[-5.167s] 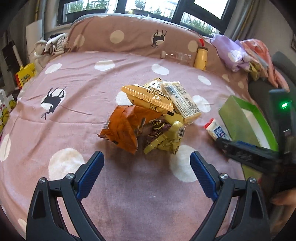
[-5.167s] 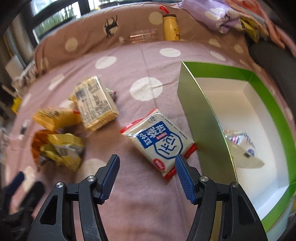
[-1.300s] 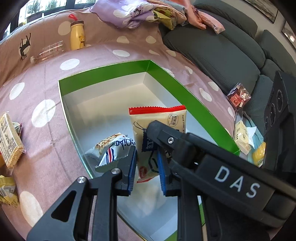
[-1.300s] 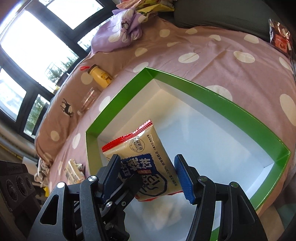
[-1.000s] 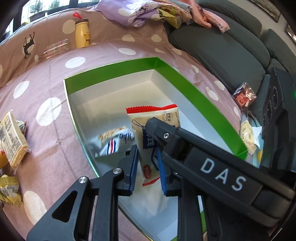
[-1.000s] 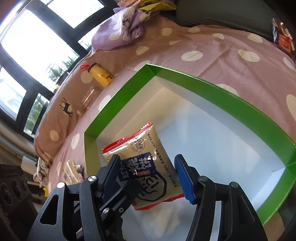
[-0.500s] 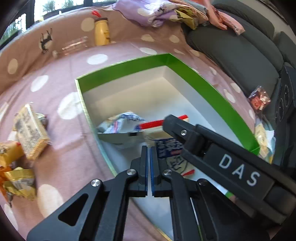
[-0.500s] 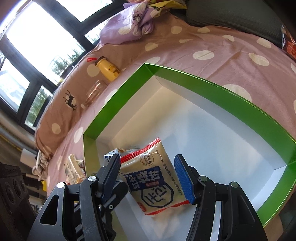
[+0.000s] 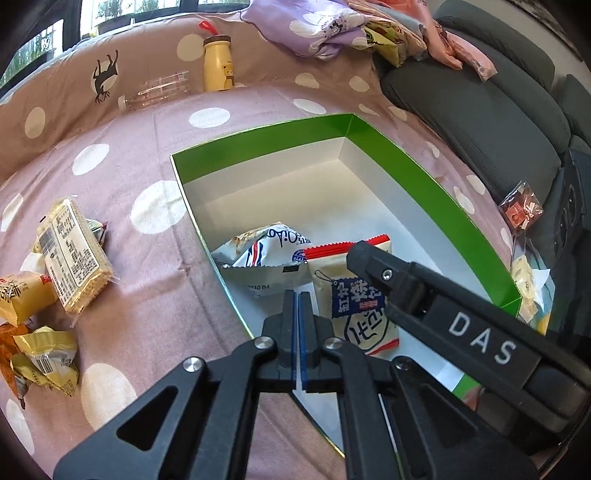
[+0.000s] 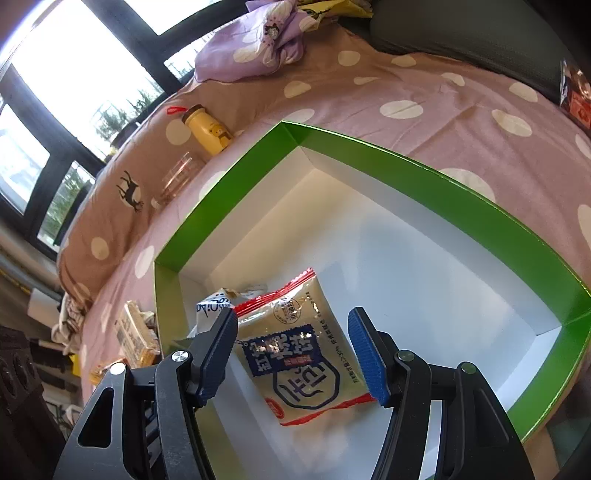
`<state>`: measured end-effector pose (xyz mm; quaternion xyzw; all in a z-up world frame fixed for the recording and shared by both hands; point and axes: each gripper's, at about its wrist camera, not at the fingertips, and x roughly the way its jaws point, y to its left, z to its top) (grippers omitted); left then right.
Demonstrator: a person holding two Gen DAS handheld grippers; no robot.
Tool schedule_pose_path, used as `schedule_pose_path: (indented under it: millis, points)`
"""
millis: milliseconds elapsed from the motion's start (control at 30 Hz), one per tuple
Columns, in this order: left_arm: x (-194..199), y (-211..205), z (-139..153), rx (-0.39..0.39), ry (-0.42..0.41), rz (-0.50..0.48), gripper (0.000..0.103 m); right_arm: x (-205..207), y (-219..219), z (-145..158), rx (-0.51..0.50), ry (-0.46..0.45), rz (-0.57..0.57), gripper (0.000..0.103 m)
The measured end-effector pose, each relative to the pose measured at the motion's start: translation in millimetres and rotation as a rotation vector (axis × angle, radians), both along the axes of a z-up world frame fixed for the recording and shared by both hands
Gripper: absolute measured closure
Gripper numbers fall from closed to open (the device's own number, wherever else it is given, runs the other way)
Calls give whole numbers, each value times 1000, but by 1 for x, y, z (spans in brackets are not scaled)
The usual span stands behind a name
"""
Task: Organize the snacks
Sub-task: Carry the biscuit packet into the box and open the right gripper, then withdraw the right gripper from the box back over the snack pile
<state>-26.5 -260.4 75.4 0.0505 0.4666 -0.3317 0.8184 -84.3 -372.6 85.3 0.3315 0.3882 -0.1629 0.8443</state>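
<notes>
A green box (image 9: 417, 162) with a white inside lies on the spotted pink cover. In it lie a red-edged cracker packet (image 9: 354, 302) with blue print and a white-blue snack bag (image 9: 266, 247). My left gripper (image 9: 297, 302) is shut and empty, just above the box's near left wall. My right gripper (image 10: 293, 354) is open, its fingers either side of the cracker packet (image 10: 303, 347), which lies flat on the box floor (image 10: 424, 266). Loose snacks remain on the cover: a biscuit pack (image 9: 74, 254) and yellow packets (image 9: 44, 354).
A yellow bottle (image 9: 218, 66) and a clear bottle (image 9: 155, 92) stand and lie at the back. A grey sofa (image 9: 498, 110) with small packets (image 9: 521, 210) is on the right. Purple cloth (image 9: 314, 29) lies behind.
The cracker packet has dropped out of the grippers and now lies flat in the box. My left gripper has shut and drawn back to the left. The right gripper stays open above the packet.
</notes>
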Motion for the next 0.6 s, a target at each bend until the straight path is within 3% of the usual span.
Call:
schedule_pose_path:
  millis: [433, 600]
  points:
    - [-2, 6, 0, 24, -13, 16, 99, -3, 6, 7, -77, 14, -13, 24]
    - [-1, 13, 8, -38, -1, 57, 99, -10, 1, 14, -85, -15, -50, 19]
